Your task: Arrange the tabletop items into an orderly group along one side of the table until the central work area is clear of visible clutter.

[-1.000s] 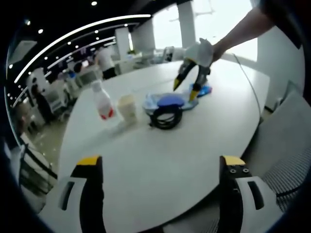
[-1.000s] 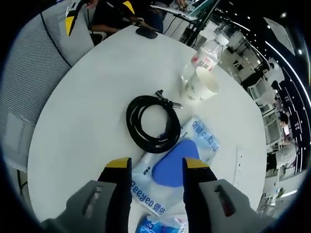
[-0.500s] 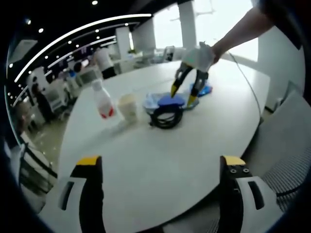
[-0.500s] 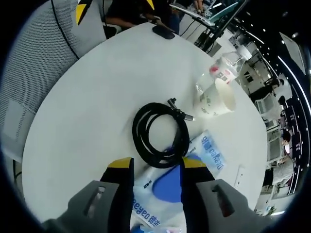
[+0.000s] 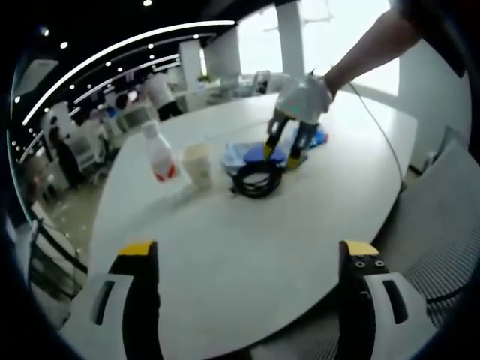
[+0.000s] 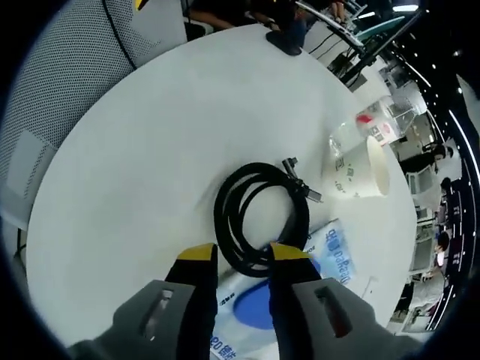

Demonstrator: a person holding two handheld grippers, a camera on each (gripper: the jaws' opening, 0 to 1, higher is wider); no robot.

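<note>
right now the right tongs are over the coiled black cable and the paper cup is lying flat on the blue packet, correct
Not quite. The paper cup stands on bare table beside the plastic bottle, clear of the blue packet, as the right gripper view shows. The right tongs are over the coiled black cable.

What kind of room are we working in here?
Probably an open-plan office or shared workspace: a large round white table with a mesh chair beside it, rows of desks with people in the background, and long curved ceiling light strips.
</note>
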